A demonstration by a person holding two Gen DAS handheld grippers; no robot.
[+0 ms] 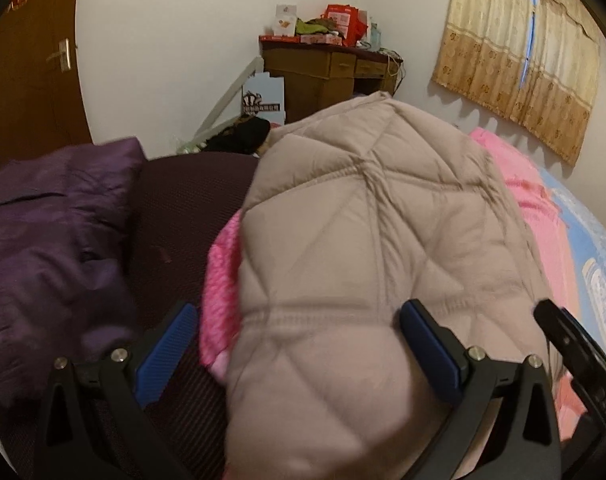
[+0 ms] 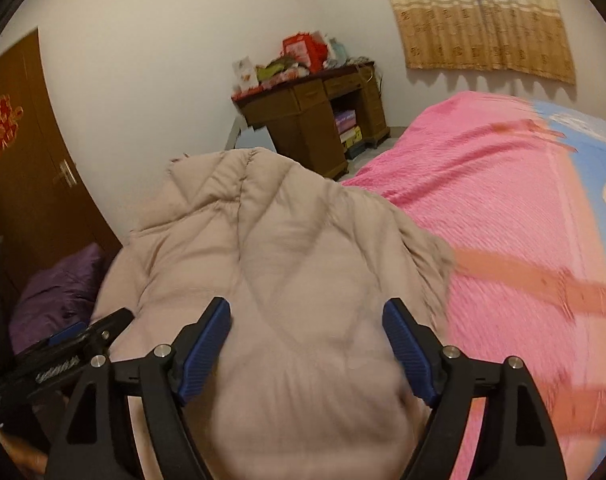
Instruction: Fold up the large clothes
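The puffy beige quilted coat [image 1: 355, 264] fills the middle of both views. It bulges up between the 2 blue pads of the left gripper [image 1: 299, 344], whose jaws are spread wide; I cannot tell if the pads touch it. The right gripper [image 2: 307, 344] has its jaws spread too, with the coat between and under them. Both grippers tilt down at the bed. The coat lies on a pink blanket [image 2: 503, 220]. A purple pillow [image 1: 51, 232] sits at the left. A brown desk [image 2: 315, 120] and a curtain [image 2: 479, 12] are in the upper part.
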